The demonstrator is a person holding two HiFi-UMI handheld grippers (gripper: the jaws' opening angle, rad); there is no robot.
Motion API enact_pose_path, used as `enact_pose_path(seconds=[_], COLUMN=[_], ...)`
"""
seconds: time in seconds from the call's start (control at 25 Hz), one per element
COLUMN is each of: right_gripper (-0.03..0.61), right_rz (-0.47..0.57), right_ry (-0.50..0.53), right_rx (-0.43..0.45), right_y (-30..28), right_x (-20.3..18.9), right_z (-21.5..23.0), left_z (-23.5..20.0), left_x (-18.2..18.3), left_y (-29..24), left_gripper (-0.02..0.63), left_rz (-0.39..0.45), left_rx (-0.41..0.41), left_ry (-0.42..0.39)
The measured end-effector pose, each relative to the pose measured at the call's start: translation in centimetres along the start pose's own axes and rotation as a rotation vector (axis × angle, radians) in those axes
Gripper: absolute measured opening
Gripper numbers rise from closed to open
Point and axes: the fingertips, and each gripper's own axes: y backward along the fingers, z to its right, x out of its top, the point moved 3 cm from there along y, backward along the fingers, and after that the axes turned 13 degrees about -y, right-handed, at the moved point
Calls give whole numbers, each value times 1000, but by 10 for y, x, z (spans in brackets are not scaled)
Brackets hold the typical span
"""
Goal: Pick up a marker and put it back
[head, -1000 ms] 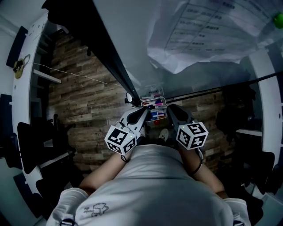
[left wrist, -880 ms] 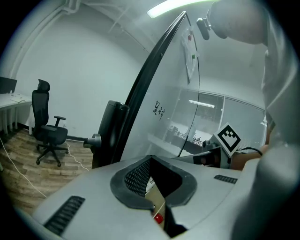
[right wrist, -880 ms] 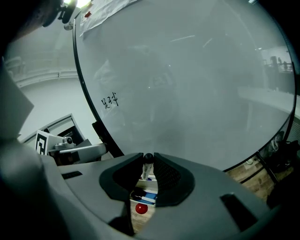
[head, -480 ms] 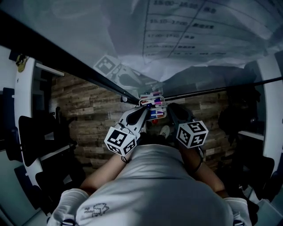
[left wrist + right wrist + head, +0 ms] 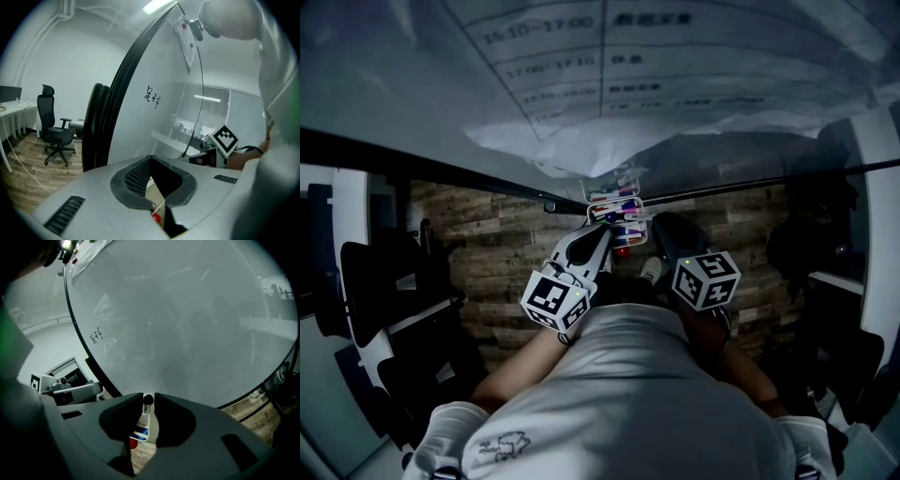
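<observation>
The whiteboard's dark lower rail (image 5: pixel 394 155), which ran steeply across the head view a second ago, now lies almost level. The printed sheet (image 5: pixel 656 84) on the whiteboard (image 5: pixel 375 75) has spread over the top of the frame. The clear tray (image 5: pixel 592 212) of coloured markers sits a little higher, and both tools keep much the same spot above the person's grey shirt (image 5: pixel 628 394). In this head view the left tool (image 5: pixel 602 232) and the right tool (image 5: pixel 654 227) point up at the tray from just below it, side by side, over a wooden floor (image 5: pixel 487 234). What the right tool carries is too small to make out here.

In the left gripper view, the left tool (image 5: pixel 150 160) has its jaws together at the tips with nothing between them. A small red spot shows through the slit nearer the camera; what it is cannot be told. Ahead stands the whiteboard (image 5: pixel 154 126) with a few handwritten strokes (image 5: pixel 153 96). A black office chair (image 5: pixel 55 133) stands on the floor at left, and the right tool's patterned cube (image 5: pixel 225 139) shows at right.

In the right gripper view, the right tool (image 5: pixel 148 404) is clamped on a marker (image 5: pixel 140 427). Its white barrel with a blue label runs down the narrow gap, its black end level with the jaw tips. The whiteboard (image 5: pixel 187 324) fills the view close ahead, and the left tool (image 5: pixel 70 389) lies at lower left.
</observation>
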Motion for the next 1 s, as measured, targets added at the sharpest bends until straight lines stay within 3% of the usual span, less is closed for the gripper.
enact_pose_path(seconds=[0.76, 1.0], right_gripper=[81, 63], right_rz=[35, 94], right_ry=[22, 46], right_rx=[33, 97], right_y=[19, 41], right_x=[6, 16], right_z=[0, -15], left_z=[16, 26], left_x=[5, 26], left_y=[4, 7], left_gripper=[6, 6], left_rz=[26, 76], left_rx=[34, 40], left_ry=[2, -33])
